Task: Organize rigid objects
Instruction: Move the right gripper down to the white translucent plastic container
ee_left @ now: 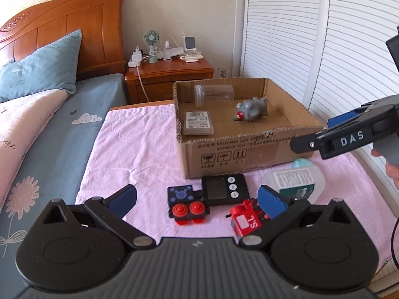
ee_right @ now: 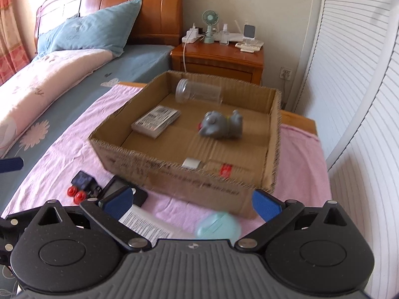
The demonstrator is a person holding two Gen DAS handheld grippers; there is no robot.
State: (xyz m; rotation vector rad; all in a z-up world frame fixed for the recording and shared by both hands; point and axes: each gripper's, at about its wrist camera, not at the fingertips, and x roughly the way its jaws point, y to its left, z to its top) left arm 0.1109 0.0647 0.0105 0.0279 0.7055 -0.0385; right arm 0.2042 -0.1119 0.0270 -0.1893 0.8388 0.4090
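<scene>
An open cardboard box (ee_left: 224, 154) (ee_right: 174, 174) stands on the pink cloth. In it lie a clear jar (ee_left: 214, 94) (ee_right: 198, 94), a flat packet (ee_left: 198, 122) (ee_right: 156, 120) and a grey toy animal (ee_left: 251, 109) (ee_right: 220, 124). In front of the box lie a dark blue toy car with red wheels (ee_left: 187, 205) (ee_right: 82, 186), a black timer (ee_left: 223, 189) (ee_right: 119, 189), a red toy train (ee_left: 248, 218) and a plastic bottle with a teal cap (ee_left: 294, 182) (ee_right: 217, 226). My left gripper (ee_left: 197, 199) is open above the toys. My right gripper (ee_right: 192, 204) is open over the bottle; it also shows in the left wrist view (ee_left: 324, 137).
The pink cloth (ee_left: 139, 149) covers a table beside a bed with a blue sheet (ee_left: 74, 129) and pillows. A wooden nightstand (ee_left: 169, 74) with a small fan and chargers stands behind. A white louvred door (ee_left: 299, 37) runs along the right.
</scene>
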